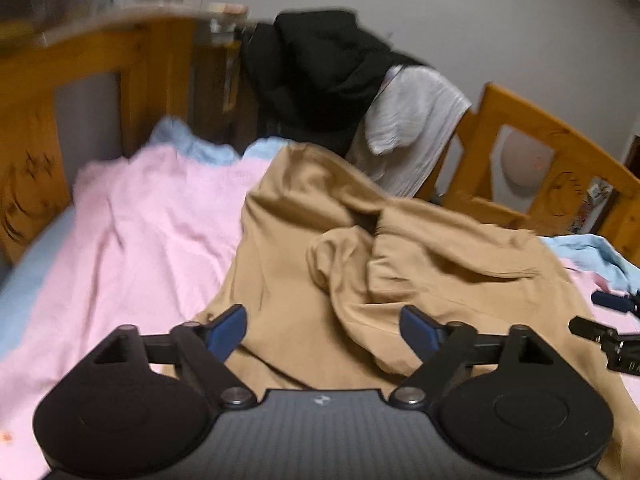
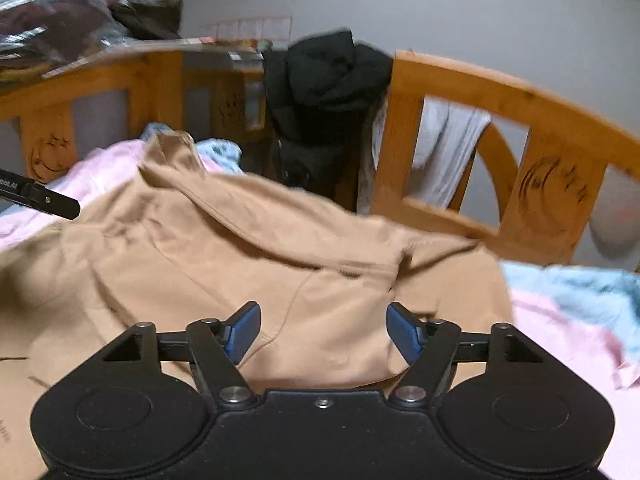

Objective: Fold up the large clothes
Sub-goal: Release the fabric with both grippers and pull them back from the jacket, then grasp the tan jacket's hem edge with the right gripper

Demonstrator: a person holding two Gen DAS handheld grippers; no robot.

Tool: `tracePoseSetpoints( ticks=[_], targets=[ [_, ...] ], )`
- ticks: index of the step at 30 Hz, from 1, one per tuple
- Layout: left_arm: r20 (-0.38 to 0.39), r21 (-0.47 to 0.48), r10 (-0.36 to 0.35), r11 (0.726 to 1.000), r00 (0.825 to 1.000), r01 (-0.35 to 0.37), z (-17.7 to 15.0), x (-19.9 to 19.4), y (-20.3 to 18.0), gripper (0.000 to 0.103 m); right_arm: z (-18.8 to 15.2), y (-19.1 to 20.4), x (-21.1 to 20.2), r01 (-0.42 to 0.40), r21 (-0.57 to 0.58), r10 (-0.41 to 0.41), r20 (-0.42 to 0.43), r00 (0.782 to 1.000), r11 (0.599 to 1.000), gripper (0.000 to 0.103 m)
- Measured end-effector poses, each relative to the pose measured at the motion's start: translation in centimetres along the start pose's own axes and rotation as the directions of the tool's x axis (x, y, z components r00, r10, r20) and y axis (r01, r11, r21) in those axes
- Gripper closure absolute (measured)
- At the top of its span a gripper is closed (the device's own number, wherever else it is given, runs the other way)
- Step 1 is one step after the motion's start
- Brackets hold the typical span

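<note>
Blur softens the tan garment point(image 2: 248, 248), seemingly a hoodie, beneath both wide, empty claws.

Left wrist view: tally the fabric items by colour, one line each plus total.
Tan: 1, the tan garment crumpled on the bed
Pink: 1, the pink sheet under it
Light blue: 1, the light blue bedding at the edges
Black: 1, the black garment heaped behind
White: 1, the white cloth over the wooden rail
Total: 5
</note>
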State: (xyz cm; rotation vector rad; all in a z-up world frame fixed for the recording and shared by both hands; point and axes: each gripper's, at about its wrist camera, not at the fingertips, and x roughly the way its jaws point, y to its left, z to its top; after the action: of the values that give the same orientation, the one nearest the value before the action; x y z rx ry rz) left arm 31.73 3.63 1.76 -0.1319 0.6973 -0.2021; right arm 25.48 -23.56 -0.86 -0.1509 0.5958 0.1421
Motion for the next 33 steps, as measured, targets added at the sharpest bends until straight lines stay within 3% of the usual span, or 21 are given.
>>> tracePoseSetpoints(
  ticks=[6,12,18,23,29,33],
  targets=[
    [0.043,0.044,0.012,0.999,0.999,-0.014,-1.0,-6.6,-2.6,0.002,0.0,0.7,-7.4,-0.031,0.003,0.031,0.046,0.998,1.0,0.013],
    [0.051,0.104,0.032,0.994,0.998,-0.037,-3.5,-13.1,-5.6,0.0,-2.0,3.4,-15.4,-0.08,-0.034,0.082,0.064,0.995,0.996,0.002],
    [0.031,0.16,-0.005,0.987,0.999,0.0,-6.1,-16.2,-7.7,0.0,-5.9,6.0,-20.6,-0.099,-0.106,0.102,0.026,0.994,0.989,0.001],
    [-0.002,0.18,-0.024,0.983,1.0,0.024,-8.1,-15.9,-8.6,0.0,-10.1,8.5,-21.3,-0.071,-0.164,0.066,-0.039,0.997,0.984,0.001],
    [0.002,0.208,0.006,0.978,1.0,-0.007,-11.3,-15.1,-8.3,0.0,-14.0,10.5,-19.0,0.029,-0.251,-0.05,-0.076,0.996,0.968,0.001],
    [-0.03,0.263,0.027,0.965,0.999,-0.019,-14.7,-14.7,-7.9,0.0,-15.2,10.6,-17.7,0.006,-0.284,-0.042,-0.122,0.992,0.959,0.001]
  ],
)
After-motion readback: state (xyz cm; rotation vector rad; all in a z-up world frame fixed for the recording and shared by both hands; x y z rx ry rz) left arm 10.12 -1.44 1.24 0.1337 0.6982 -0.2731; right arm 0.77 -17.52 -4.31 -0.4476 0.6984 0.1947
